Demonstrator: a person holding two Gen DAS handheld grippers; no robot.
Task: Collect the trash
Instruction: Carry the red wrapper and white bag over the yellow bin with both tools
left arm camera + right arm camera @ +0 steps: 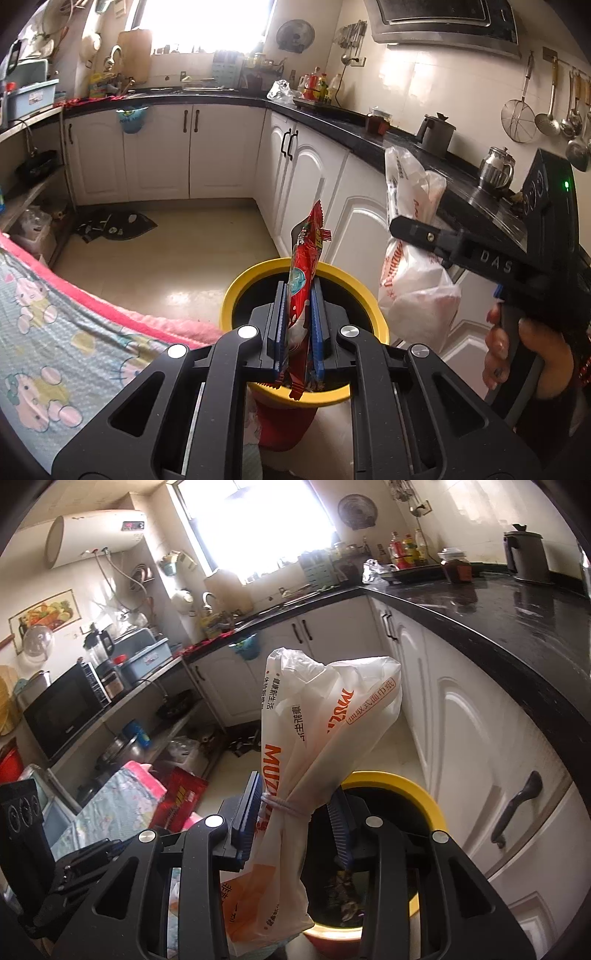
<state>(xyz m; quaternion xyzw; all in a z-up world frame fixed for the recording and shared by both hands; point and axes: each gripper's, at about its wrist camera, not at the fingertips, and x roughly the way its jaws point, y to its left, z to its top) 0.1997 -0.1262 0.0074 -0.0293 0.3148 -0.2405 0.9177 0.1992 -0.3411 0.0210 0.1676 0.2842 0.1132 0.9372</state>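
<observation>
My left gripper (299, 291) is shut on a red snack wrapper (308, 251) that stands upright between its blue pads. Right below it stands a bin with a yellow rim (258, 269) and a dark liner. To the right in the same view, a hand holds my right gripper (400, 229), which carries a white plastic bag (417, 295) with orange print. In the right wrist view, my right gripper (295, 797) is shut on that bag (332, 709) near its banded neck. The bin's rim (417, 790) shows below and to the right, with scraps inside.
White cabinets (362, 229) under a black countertop (517, 627) run close along the bin's right side. A cartoon-print blanket (55, 325) with a pink edge lies at the left. A dark mat (118, 225) lies on the tiled floor farther off. A kettle (437, 134) stands on the counter.
</observation>
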